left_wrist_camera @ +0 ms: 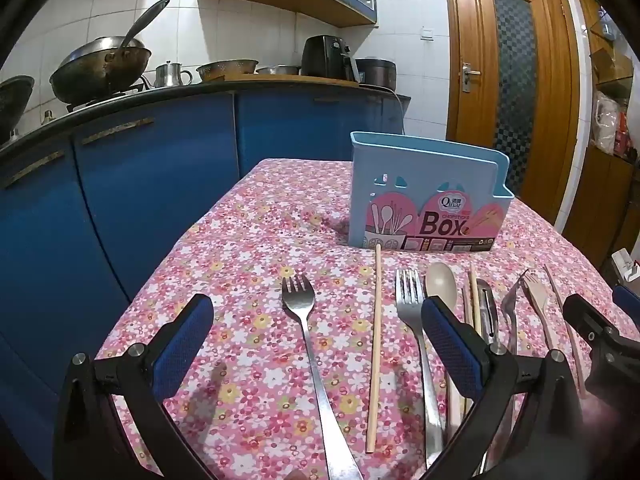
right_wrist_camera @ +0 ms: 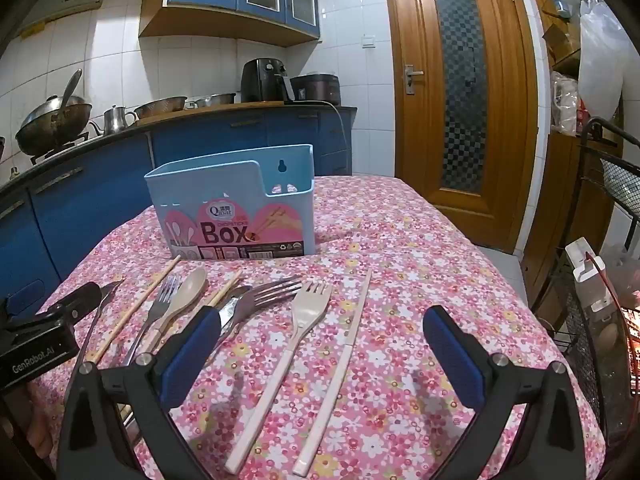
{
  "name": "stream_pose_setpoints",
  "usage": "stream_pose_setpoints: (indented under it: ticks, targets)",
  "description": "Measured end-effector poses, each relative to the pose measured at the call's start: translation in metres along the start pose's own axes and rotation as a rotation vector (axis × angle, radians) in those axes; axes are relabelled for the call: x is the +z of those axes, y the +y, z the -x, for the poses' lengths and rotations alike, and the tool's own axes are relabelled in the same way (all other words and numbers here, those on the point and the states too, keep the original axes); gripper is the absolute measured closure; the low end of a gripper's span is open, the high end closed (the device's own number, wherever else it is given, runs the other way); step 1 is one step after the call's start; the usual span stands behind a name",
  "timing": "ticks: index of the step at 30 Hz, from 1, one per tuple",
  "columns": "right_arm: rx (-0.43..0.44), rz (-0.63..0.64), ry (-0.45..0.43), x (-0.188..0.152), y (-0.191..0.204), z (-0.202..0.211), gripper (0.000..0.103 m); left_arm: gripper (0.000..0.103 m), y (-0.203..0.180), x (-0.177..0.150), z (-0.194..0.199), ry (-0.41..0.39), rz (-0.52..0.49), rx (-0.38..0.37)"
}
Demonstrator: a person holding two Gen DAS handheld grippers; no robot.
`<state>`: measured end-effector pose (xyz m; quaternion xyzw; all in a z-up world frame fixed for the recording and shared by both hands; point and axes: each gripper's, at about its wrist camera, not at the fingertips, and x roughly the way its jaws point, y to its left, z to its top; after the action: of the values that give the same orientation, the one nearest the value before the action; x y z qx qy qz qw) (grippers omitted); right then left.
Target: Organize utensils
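Observation:
A light blue utensil box (left_wrist_camera: 428, 196) (right_wrist_camera: 236, 208) stands upright on the flowered tablecloth (left_wrist_camera: 256, 240). In front of it utensils lie in a row: a steel fork (left_wrist_camera: 308, 340), a wooden chopstick (left_wrist_camera: 375, 344), a second steel fork (left_wrist_camera: 416, 336), a beige spoon (left_wrist_camera: 440, 282) (right_wrist_camera: 188, 292), more chopsticks and a peeler (left_wrist_camera: 489, 312). The right wrist view adds a beige plastic fork (right_wrist_camera: 296, 328) and a beige knife (right_wrist_camera: 348, 344). My left gripper (left_wrist_camera: 318, 320) hovers open above the steel fork and chopstick. My right gripper (right_wrist_camera: 322, 332) hangs open over the beige fork and knife, holding nothing.
Blue kitchen cabinets (left_wrist_camera: 120, 200) with a wok (left_wrist_camera: 100, 64), kettle and air fryer (right_wrist_camera: 264, 80) run along the left and back. A wooden door (right_wrist_camera: 460, 100) stands behind the table. A black wire rack (right_wrist_camera: 600, 280) is close to the table's right edge.

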<state>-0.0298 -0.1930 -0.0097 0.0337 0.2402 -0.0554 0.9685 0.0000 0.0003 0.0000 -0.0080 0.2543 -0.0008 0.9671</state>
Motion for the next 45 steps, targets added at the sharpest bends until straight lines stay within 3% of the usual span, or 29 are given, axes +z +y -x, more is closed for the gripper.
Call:
stream_pose_setpoints:
  ticks: [45]
  targets:
    - [0.005, -0.004, -0.005, 0.0011, 0.0007, 0.0016, 0.0, 0.0, -0.0016, 0.0005, 0.0043, -0.02, -0.015, 0.011]
